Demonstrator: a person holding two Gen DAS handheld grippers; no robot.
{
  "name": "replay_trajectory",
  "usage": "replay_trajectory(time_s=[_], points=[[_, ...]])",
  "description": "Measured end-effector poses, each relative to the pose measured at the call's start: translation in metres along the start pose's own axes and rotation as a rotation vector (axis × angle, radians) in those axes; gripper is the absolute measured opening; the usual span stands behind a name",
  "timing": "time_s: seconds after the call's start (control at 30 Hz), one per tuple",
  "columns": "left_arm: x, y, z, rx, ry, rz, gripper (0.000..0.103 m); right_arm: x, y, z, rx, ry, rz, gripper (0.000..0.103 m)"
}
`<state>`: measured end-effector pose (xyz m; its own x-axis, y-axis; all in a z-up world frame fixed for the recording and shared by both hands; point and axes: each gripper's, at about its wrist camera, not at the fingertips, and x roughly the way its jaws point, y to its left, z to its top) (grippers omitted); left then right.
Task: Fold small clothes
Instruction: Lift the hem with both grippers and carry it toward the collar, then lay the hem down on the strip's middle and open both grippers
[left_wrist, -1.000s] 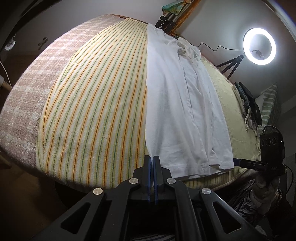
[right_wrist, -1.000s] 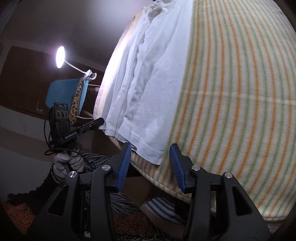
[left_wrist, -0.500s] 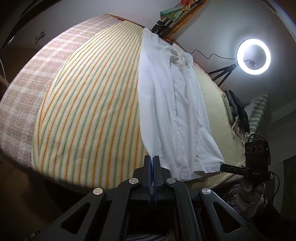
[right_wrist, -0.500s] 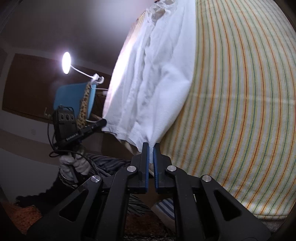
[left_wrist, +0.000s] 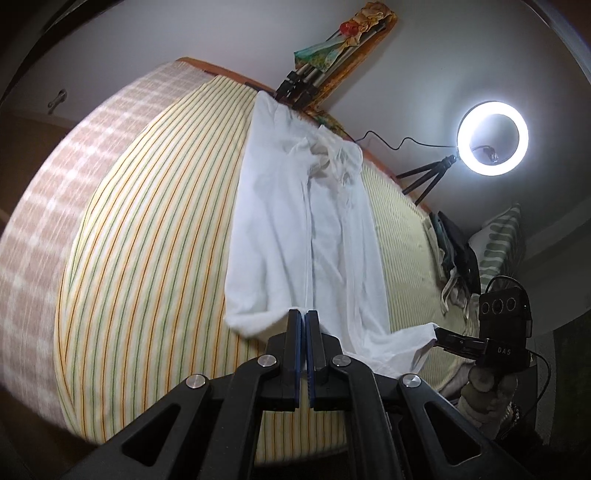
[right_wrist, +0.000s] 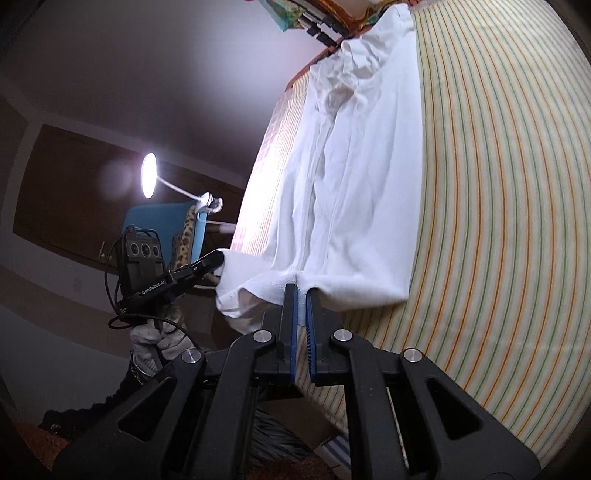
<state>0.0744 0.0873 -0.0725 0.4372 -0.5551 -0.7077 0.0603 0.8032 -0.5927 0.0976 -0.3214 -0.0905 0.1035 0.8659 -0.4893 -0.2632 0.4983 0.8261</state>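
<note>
Lying lengthwise on the striped bed cover (left_wrist: 147, 229), the white garment (left_wrist: 306, 229) fills the middle of both views, its collar toward 12 o'clock. Both near hem corners are raised: the left gripper (left_wrist: 303, 317) is closed on one, the right gripper (right_wrist: 301, 291) on the other. I judge the lengthwise fold is beginning; next, both corners should travel together toward the collar. Readable writing: "GenRobot.AI" and "DAS" on the gripper bodies.

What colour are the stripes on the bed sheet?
Orange and green on cream sheet, clearest in the right wrist view.
</note>
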Motion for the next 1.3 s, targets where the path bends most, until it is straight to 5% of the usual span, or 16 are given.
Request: replay_trajectory(time_s=[0.5,0.6,0.73,0.93,1.13,1.3], points=[[0.075,0.013,0.087,0.031,0.037,0.092,0.0,0.02,-0.043,0.08,0.081,-0.02,-0.108,0.005],[0.084,0.017,0.091,0.037,0.04,0.112,0.0,0.026,-0.043,0.089,0.067,-0.01,-0.122,0.006],[0.075,0.022,0.095,0.037,-0.005,0.141,0.026,0.021,-0.04,0.098,0.036,-0.012,-0.169,0.009],[0.05,0.01,0.083,0.133,-0.052,0.149,0.024,0.003,-0.007,0.089,-0.124,-0.08,-0.239,0.019],[0.083,-0.002,0.058,0.222,0.09,0.125,0.019,0.039,0.01,0.075,-0.232,0.06,-0.202,0.019],[0.109,0.003,0.076,0.17,0.086,0.131,0.019,0.069,0.003,0.084,-0.236,0.098,-0.245,0.019]])
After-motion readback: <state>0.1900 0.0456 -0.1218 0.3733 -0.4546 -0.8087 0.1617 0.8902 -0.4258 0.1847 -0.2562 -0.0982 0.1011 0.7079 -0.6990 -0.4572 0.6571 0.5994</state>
